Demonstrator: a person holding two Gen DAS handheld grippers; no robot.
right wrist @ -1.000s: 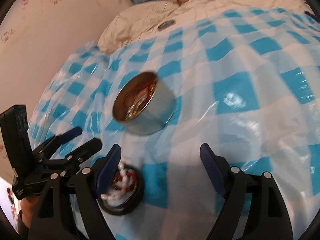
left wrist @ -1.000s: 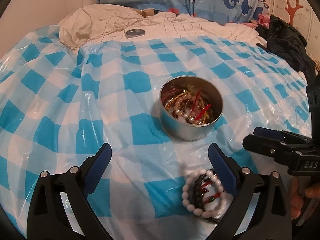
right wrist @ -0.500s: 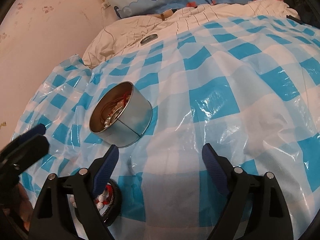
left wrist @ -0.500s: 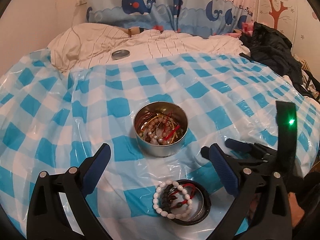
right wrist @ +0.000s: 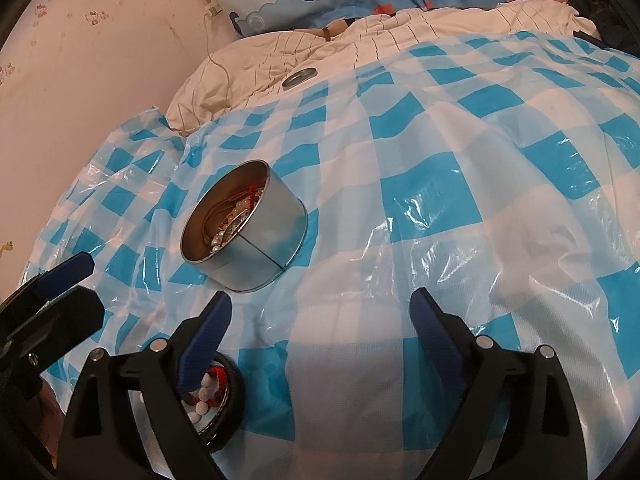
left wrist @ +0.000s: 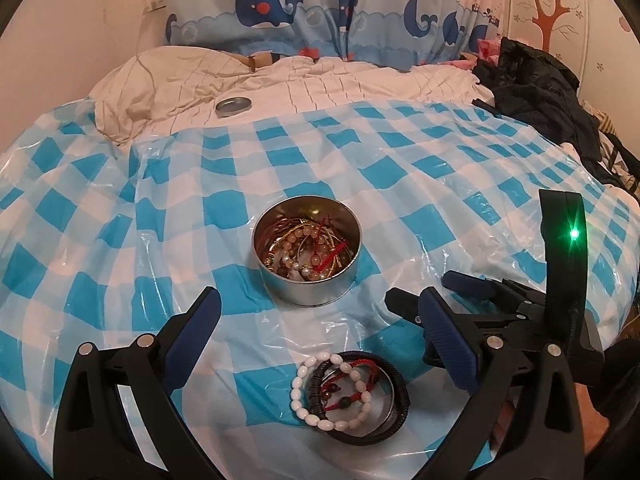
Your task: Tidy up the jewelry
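With both the left claw [left wrist: 320, 336] and right claw [right wrist: 322, 334] spread wide and empty, the bracelet pile [left wrist: 350, 394] is best pinched at one strand and lifted into the tin [left wrist: 307, 254].

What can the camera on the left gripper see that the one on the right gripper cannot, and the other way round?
Only the left wrist view shows the whole pile of bracelets lying in the open, the black clothing at the bed's far right and the tree picture on the wall. Only the right wrist view shows the wall plug and its cord on the left. Both show the round tin filled with jewelry, its lid lying apart on the cream bedding, the checked plastic sheet, the whale curtain, and both open grippers, each empty.
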